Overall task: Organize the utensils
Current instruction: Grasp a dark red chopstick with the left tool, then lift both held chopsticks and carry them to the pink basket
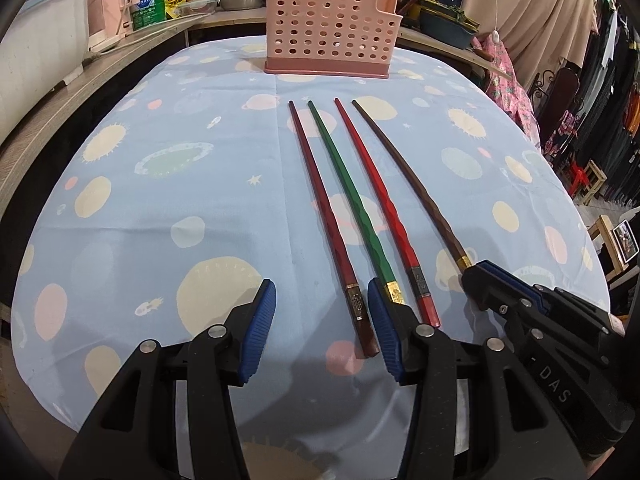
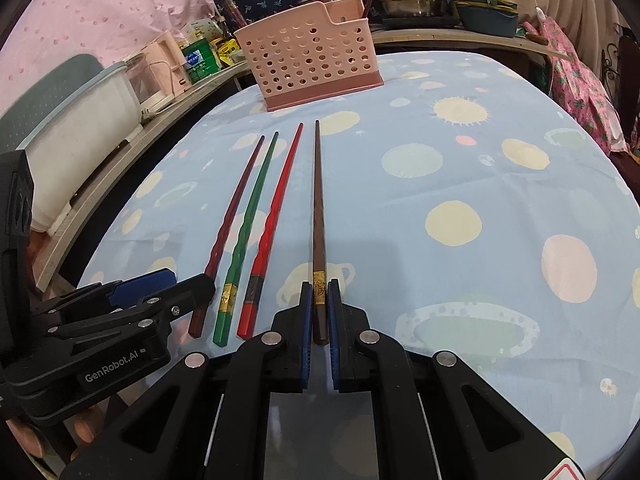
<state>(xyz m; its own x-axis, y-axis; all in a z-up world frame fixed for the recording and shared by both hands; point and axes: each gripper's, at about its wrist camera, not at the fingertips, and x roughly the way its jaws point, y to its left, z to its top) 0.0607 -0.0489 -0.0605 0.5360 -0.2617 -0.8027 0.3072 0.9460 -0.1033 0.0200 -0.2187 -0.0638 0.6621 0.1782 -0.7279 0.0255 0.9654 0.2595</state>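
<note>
The right tool (image 2: 319, 312) holds the brown chopstick (image 2: 318, 208) by its thick end — left tool (image 1: 322, 316) half-wide, holding nothing.

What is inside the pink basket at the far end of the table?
Through the holes of the pink basket nothing clear shows; its inside looks empty, but the bottom is hidden by its walls. All four chopsticks lie on the tablecloth in front of it.
</note>
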